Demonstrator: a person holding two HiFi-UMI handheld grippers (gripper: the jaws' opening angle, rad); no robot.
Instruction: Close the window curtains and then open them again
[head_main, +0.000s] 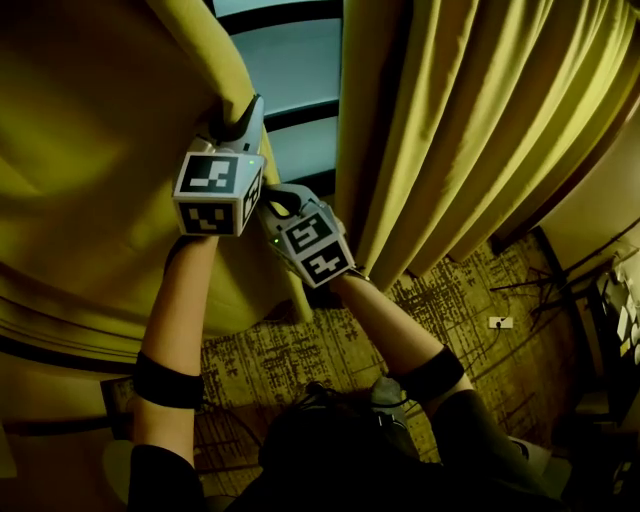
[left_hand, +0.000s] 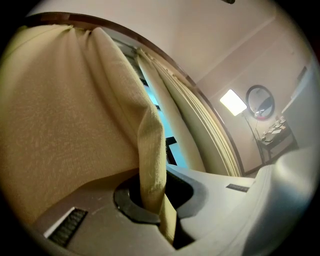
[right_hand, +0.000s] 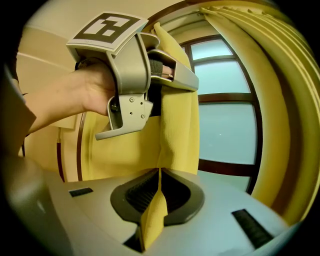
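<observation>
The left yellow curtain (head_main: 90, 150) fills the left of the head view, and the right curtain (head_main: 470, 130) hangs in folds at the right. A strip of window (head_main: 295, 90) shows between them. My left gripper (head_main: 240, 118) is shut on the left curtain's inner edge. My right gripper (head_main: 272, 205) is shut on the same edge just below it. In the left gripper view a fold of curtain (left_hand: 150, 150) runs down between the jaws. The right gripper view shows the curtain edge (right_hand: 175, 125) pinched in its jaws, with the left gripper (right_hand: 165, 75) clamped on the cloth above.
Patterned carpet (head_main: 300, 350) lies below, with a wall socket (head_main: 500, 322) and cables at the right. The left gripper view shows a lit lamp (left_hand: 233, 101), a round mirror (left_hand: 260, 101) and a side table (left_hand: 274, 134) along the far wall.
</observation>
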